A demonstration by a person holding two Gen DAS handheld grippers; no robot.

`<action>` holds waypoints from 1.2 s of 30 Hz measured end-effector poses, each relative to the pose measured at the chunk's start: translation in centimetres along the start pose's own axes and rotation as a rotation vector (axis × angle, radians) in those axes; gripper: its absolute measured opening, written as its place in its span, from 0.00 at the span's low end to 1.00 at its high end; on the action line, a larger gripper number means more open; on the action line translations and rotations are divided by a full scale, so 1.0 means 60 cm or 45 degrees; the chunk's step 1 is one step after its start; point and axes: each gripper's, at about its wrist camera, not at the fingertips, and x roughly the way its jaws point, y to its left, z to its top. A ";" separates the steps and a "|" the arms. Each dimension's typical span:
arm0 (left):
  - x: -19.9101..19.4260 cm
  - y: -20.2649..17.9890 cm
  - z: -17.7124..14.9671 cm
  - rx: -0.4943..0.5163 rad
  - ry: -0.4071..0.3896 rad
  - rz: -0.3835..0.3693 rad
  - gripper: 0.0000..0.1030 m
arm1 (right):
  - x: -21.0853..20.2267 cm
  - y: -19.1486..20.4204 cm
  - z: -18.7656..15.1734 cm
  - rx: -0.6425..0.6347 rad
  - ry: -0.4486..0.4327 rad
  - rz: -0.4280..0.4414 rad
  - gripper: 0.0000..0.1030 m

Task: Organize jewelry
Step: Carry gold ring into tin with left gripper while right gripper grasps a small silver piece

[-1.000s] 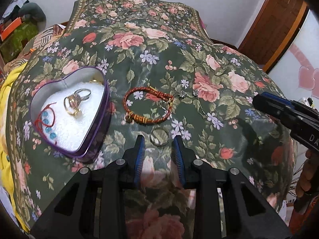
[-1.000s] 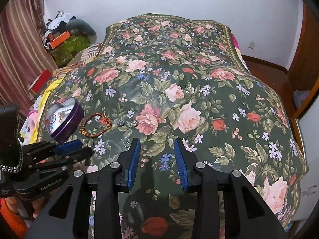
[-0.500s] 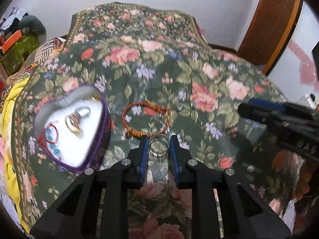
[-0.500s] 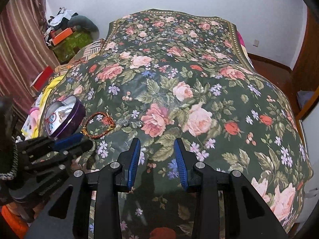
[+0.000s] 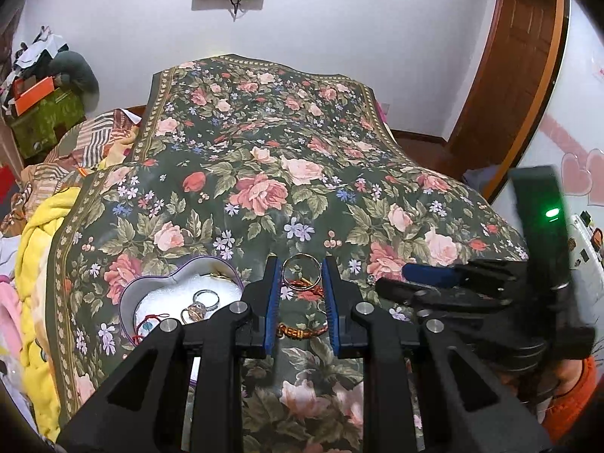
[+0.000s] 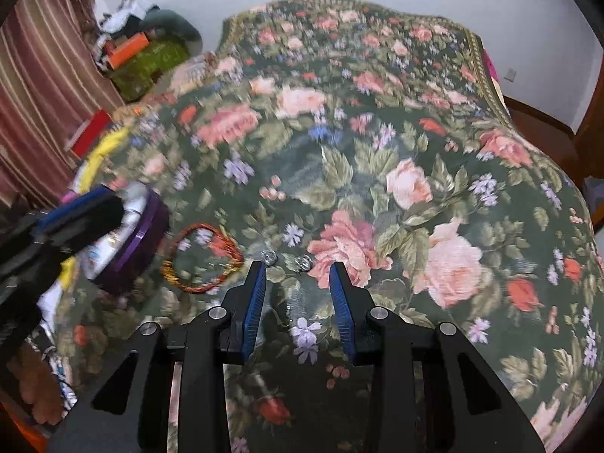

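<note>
Left tool (image 5: 302, 270) pinched on the ring (image 5: 301, 269), raised above the bed (image 5: 264, 173), heart box (image 5: 181, 302) lying down-left of it; right tool (image 6: 298, 275) wide open, empty, near the earrings (image 6: 287, 258).

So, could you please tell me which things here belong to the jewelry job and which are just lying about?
Job: ring in left gripper; heart tin; bracelet; two studs.
Lying about: yellow blanket; green box; bedspread.
</note>
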 end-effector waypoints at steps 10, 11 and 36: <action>0.027 0.011 -0.014 -0.024 0.035 -0.013 0.20 | 0.033 0.010 0.002 -0.067 0.021 -0.099 0.18; 0.026 0.011 -0.015 -0.022 0.035 -0.010 0.20 | 0.033 0.009 0.002 -0.068 0.020 -0.103 0.09; -0.122 0.062 0.005 -0.084 -0.168 0.086 0.20 | -0.151 0.106 0.046 -0.147 -0.359 0.043 0.09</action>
